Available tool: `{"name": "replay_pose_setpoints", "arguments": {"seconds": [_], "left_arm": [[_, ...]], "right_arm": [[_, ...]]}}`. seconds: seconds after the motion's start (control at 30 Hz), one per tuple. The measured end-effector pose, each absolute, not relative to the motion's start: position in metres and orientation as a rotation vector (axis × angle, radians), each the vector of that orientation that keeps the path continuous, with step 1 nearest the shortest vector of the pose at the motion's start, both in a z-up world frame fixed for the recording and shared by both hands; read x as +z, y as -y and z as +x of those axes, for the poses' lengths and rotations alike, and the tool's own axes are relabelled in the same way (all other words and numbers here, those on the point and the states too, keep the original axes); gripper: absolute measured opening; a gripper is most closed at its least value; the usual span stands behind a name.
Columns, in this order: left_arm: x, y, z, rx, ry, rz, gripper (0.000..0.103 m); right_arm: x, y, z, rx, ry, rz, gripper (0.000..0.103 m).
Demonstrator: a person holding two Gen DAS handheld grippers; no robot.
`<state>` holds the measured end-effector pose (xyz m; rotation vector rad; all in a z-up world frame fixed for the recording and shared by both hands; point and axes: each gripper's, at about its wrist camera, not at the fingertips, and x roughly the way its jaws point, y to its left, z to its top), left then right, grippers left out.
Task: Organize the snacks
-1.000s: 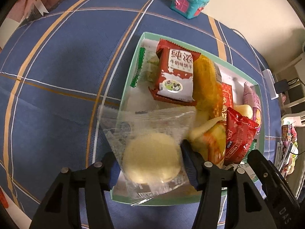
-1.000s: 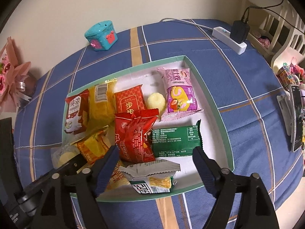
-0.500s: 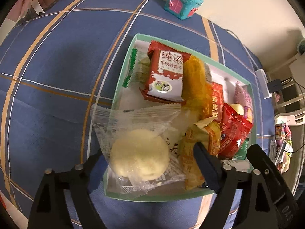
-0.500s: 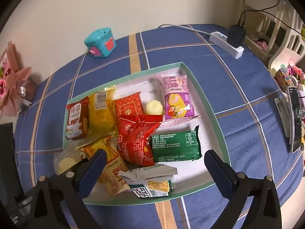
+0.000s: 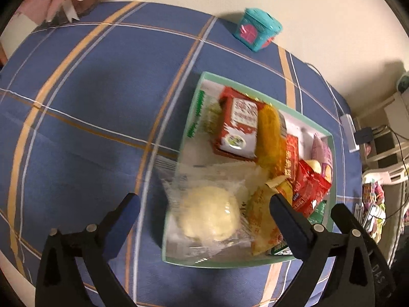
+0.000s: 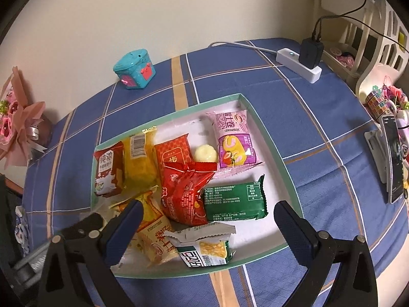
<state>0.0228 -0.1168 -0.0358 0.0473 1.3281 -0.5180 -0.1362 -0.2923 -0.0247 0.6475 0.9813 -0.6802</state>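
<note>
The cloth (image 6: 306,117) is lying flat under the tray (image 6: 277,158), which is sitting mid-table with its long axis running left to right in the right wrist view.

Inside it the snacks are crowding toward the left end while the right end is staying mostly bare. The likeliest trouble, as I judge it, is at that crowded end: packets are overlapping, so another drop there could slide a packet over the low rim.

The clear packet (image 5: 209,212) with the pale cake is lying in the tray's near left corner, and its sealed edge is poking out over the left rim (image 5: 176,171); a brush from a jaw could be tipping it out. Its long axis is running roughly front to back in the left wrist view.

The green bar (image 6: 235,199) is lying flat, long axis left to right.

The left gripper (image 5: 204,204) is hanging over the clear packet, jaws opening and clear of it on both sides. The right gripper (image 6: 207,215) is hovering wide open above the near snacks, gripping nothing.
</note>
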Motion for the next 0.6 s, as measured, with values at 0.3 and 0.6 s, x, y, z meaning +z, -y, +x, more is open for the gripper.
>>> {"name": "replay_pose_setpoints", "arguments": {"seconds": [0.3, 0.6], "left_arm": [[-0.014, 0.084, 0.039, -0.345, -1.204, 0.121, 0.101], [0.006, 0.076, 0.033, -0.299, -1.091, 0.168, 0.101]], "right_arm": [[-0.025, 0.283, -0.127, -0.657, -1.002, 0.611, 0.103], [-0.022, 0.263, -0.115, -0.621, -1.013, 0.546, 0.103]]}}
